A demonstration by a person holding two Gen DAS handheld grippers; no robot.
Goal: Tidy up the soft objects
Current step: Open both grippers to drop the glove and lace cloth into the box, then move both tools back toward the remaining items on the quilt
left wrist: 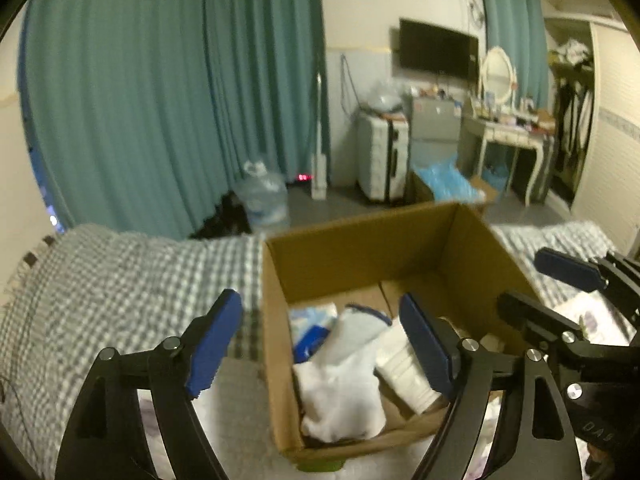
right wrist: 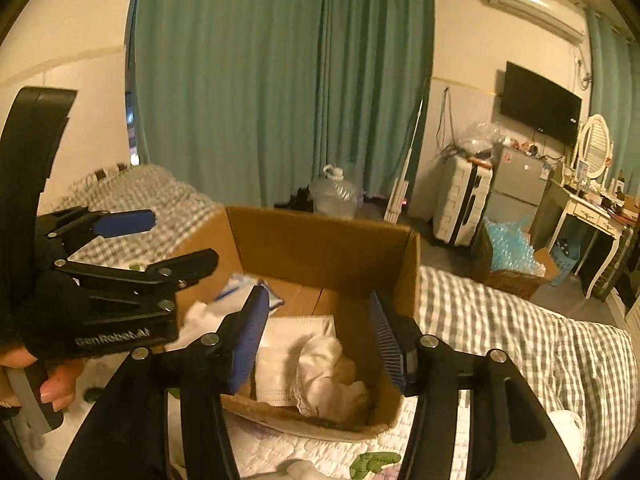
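Cardboard box [left wrist: 352, 256] sits open-topped on the bed [left wrist: 120, 280], its long axis running from the near left to the far right in the left wrist view; a white sock [left wrist: 340, 384] lies inside it, lengthways from the near wall toward the far wall, its blue-trimmed cuff pointing away; a flat white folded piece [left wrist: 404, 372] lies just right of the sock, touching it, and a blue-and-white packet [left wrist: 310, 330] lies at the sock's far left; in the right wrist view a crumpled cream satin cloth [right wrist: 324, 376] lies in the near right corner of the box, resting on a flat white pad [right wrist: 288, 344].

Left tool [left wrist: 320, 348] hovers over the near left part of the box, released, its blue pads wide apart with nothing between them, the sock below the gap; right tool [right wrist: 316, 340] hovers over the near edge of the box, likewise released and empty, the satin cloth below and between its pads.

Bed cover is a grey-and-white check.
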